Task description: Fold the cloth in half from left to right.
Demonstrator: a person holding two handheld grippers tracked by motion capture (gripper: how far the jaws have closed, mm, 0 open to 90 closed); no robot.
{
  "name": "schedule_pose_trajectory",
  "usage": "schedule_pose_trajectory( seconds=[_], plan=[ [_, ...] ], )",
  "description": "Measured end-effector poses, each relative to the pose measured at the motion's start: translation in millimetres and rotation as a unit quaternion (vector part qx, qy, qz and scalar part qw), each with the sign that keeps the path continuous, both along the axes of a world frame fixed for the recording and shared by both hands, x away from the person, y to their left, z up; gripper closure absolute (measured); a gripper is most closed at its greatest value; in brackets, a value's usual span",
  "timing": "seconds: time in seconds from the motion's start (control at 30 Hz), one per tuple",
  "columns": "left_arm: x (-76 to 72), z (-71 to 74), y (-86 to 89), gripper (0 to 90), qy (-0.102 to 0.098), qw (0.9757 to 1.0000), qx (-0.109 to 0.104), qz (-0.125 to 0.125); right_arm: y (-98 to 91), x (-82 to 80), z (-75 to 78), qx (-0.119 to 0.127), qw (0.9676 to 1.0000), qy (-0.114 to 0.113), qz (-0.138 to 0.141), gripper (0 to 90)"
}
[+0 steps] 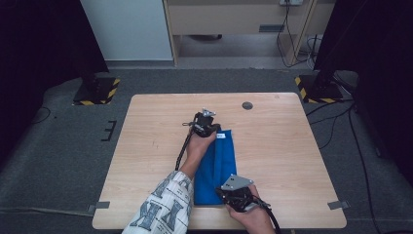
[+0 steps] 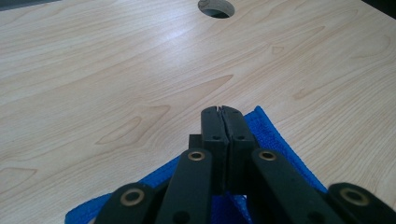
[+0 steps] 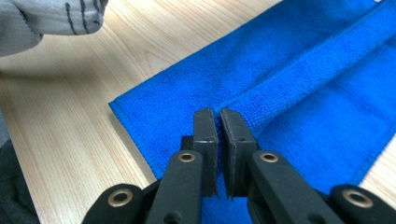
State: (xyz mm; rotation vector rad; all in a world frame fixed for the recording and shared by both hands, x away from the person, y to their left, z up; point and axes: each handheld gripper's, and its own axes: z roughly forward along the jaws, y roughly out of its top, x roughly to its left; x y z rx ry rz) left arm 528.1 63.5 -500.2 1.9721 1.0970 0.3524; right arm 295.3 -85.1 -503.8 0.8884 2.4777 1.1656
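Already the blue cloth (image 1: 215, 168) lies folded into a narrow strip on the desk (image 1: 272, 146), so the folding looks well along; a raised fold edge runs lengthwise down its middle in the right gripper view. What seems left is another fold or a final smoothing (hard to judge which). The strip's long axis runs from the person's near edge of the desk away toward the far side, tilted slightly right at the far end, where a small white tag (image 1: 220, 136) sits. The left claw (image 1: 203, 127) is clenched at the far end, its jaws pressed together over the cloth's corner. The right claw (image 1: 225, 194) is clenched at the near end, seemingly pinching the fold edge, though I cannot tell for certain.
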Motion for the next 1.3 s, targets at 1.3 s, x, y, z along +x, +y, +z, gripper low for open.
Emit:
schedule_pose_trajectory(
  seconds=[1.3],
  plan=[
    [3.6,-12.9,-27.9,79.2,0.012,0.9998,0.001,-0.019,-31.5,0.5,-9.4,-0.012,0.9993,0.025,-0.024,77.8]
  ],
)
